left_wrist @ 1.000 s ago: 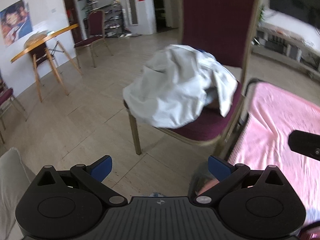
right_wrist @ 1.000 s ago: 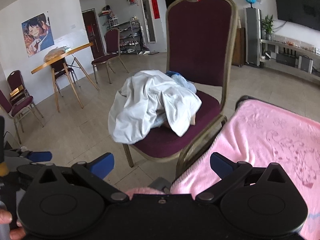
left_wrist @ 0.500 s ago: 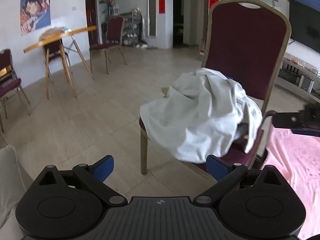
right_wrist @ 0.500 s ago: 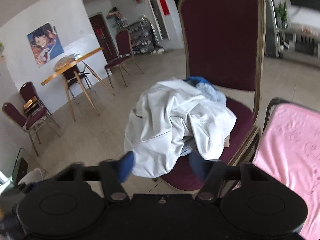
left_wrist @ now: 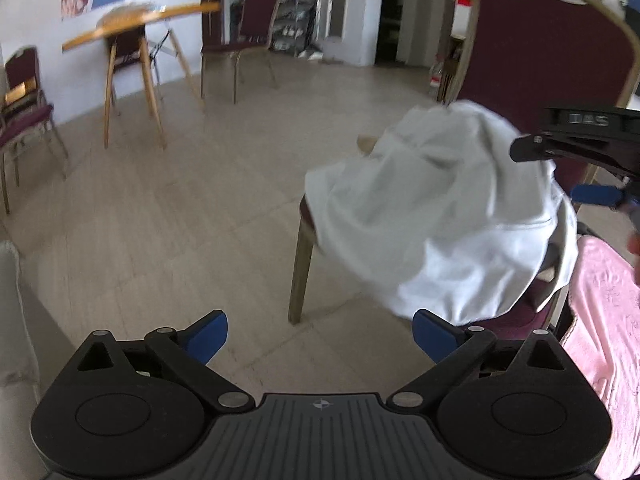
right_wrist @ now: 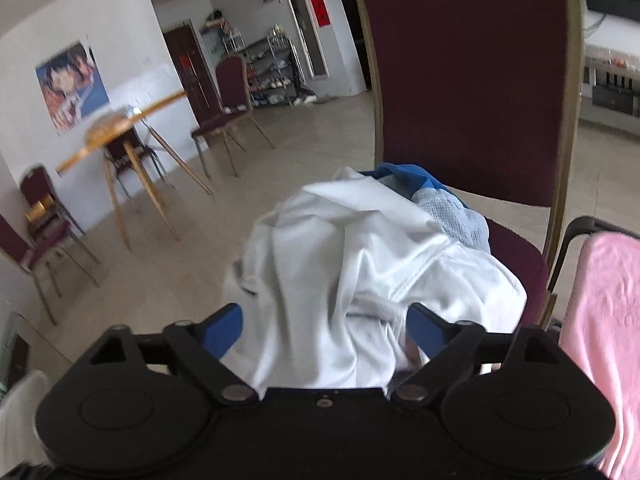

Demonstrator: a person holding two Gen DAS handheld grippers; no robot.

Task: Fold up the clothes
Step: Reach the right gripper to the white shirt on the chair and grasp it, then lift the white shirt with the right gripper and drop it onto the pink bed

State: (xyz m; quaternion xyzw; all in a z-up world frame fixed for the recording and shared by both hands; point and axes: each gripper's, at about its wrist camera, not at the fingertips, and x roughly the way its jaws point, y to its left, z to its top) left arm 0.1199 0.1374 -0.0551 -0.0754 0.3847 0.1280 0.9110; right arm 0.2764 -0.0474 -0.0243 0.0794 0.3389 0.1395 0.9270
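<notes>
A crumpled white garment [left_wrist: 440, 220] is heaped on the seat of a maroon chair [left_wrist: 540, 60] and hangs over its front edge. In the right wrist view the white garment [right_wrist: 360, 264] lies between the blue fingers of my right gripper [right_wrist: 324, 328], whose jaws are opening; the pads do not press on it. A blue garment [right_wrist: 404, 174] and a pale mesh piece [right_wrist: 452, 216] peek out behind it on the chair [right_wrist: 472, 80]. My left gripper [left_wrist: 320, 332] is open over bare floor, left of the chair. The right gripper [left_wrist: 560, 172] shows at that view's right edge.
A pink cloth [left_wrist: 608, 300] covers a surface right of the chair, also seen as the pink cloth [right_wrist: 608, 300]. A wooden table [left_wrist: 140, 20] and spare maroon chairs [left_wrist: 240, 40] stand far back. Tiled floor [left_wrist: 180, 220] spreads between. Something white [left_wrist: 12, 320] sits at the left edge.
My right gripper has moved in over the chair until the white garment lies between its fingers; its jaws narrowed, then widened again. The chair has slid rightward in the left view.
</notes>
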